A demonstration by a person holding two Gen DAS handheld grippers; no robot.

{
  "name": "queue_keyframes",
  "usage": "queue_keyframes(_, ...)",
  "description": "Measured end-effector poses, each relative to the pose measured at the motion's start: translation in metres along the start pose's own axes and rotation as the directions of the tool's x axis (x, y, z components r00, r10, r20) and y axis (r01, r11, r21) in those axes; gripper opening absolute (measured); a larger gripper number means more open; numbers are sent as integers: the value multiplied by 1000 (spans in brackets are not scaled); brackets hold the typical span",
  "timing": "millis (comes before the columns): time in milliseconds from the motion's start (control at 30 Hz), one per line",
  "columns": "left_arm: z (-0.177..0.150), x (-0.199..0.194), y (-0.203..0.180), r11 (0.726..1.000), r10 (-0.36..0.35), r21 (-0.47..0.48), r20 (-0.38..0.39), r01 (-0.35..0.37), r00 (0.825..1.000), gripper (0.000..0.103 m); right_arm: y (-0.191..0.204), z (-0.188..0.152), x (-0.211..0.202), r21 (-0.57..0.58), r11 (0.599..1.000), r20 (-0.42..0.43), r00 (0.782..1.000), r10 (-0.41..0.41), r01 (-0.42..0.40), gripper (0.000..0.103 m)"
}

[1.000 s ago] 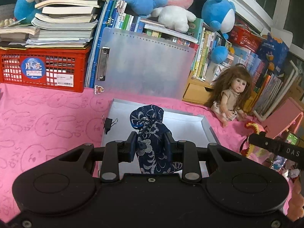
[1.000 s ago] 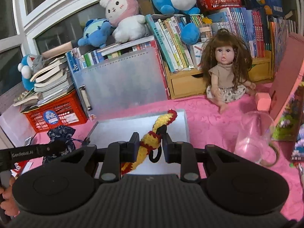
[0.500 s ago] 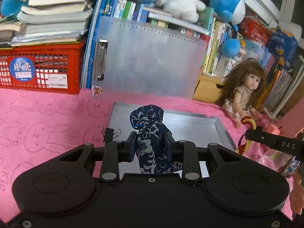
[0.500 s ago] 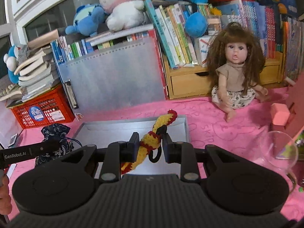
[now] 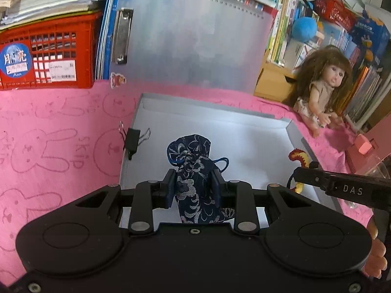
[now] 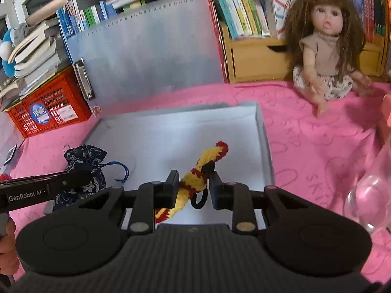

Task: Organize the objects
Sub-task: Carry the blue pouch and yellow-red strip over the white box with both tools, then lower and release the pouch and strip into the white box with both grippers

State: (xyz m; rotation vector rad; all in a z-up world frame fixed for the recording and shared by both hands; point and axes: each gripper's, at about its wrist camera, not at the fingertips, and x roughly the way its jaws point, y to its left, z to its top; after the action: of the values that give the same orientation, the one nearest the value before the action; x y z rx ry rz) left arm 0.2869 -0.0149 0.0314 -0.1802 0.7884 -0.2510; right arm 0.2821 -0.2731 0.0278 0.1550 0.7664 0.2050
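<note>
Your left gripper clamped on blue floral pouch, held over near-left part of grey tray. Your right gripper holds yellow-red crochet strip, jaws narrowly parted, above tray's right half. Beyond: binder clip on tray's left rim, doll far right.

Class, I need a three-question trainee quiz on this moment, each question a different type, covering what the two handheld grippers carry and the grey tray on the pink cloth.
1. True or false: the left gripper is shut on the dark blue floral drawstring pouch.
2. Multiple choice: the right gripper grips A) a doll, B) the yellow-and-red crocheted cord, C) a book.
3. Fill in: a black ___ clip is fixed on the left wall of the shallow grey tray.

Key: 1 true; 2 B; 3 binder.
</note>
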Motion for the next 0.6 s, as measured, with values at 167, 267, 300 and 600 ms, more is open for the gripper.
queue_keyframes(167, -6, 9, 2, 1000, 3, -5, -32, -3, 999, 29, 1, -5, 7, 4, 1000, -31, 999, -6, 6, 31)
queue_keyframes(267, -8, 11, 3, 1000, 3, -2, -36, -3, 999, 29, 3, -7, 11, 0, 1000, -48, 999, -12, 12, 31)
queue_keyframes(300, -8, 12, 3, 1000, 3, -2, -36, -3, 999, 29, 4, -8, 13, -2, 1000, -54, 998, -16, 16, 31)
queue_keyframes(600, -6, 2, -1, 1000, 4, 18, -16, -4, 1000, 38, 3, -12, 14, 1, 1000, -62, 998, -27, 27, 46)
